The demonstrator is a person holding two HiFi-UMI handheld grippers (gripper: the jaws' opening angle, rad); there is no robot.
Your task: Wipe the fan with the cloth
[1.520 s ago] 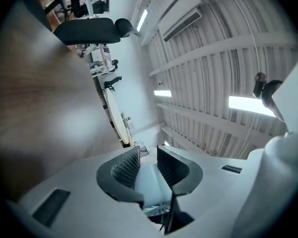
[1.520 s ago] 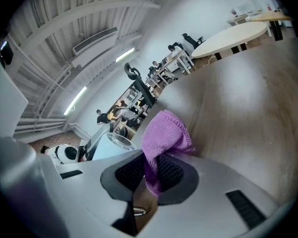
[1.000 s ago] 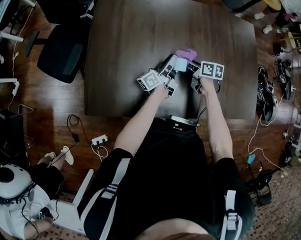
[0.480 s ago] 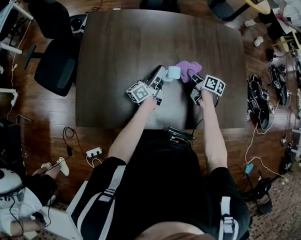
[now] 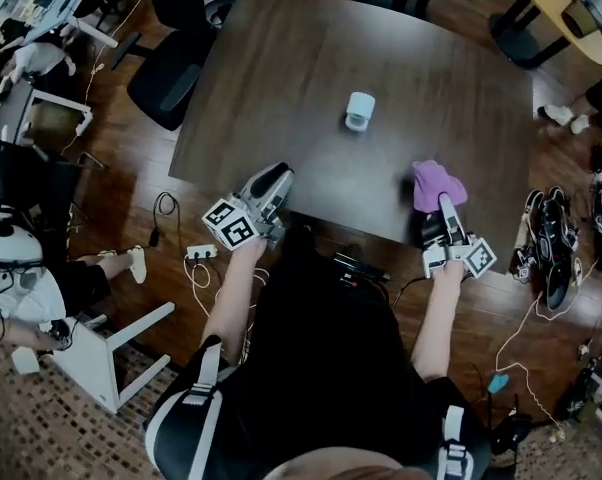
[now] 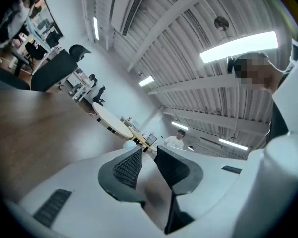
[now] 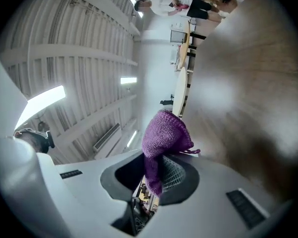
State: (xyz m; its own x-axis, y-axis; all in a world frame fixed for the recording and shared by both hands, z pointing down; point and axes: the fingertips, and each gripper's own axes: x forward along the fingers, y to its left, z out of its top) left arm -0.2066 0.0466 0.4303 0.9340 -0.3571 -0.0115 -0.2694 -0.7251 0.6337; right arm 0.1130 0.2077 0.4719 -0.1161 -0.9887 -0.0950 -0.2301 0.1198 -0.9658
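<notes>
here, the purple cloth (image 7: 164, 133) is clamped in the jaws of the right gripper (image 7: 156, 175); a narrow, empty gap is shown by the left gripper (image 6: 148, 157). the white fan (image 5: 359, 110), seemingly upright, is seen on the dark table (image 5: 281, 68), well apart from both.

No legible text, label, brand or number found. The left marker cube (image 5: 231, 225) and right marker cube (image 5: 476, 255) bear only black-and-white square patterns.
</notes>
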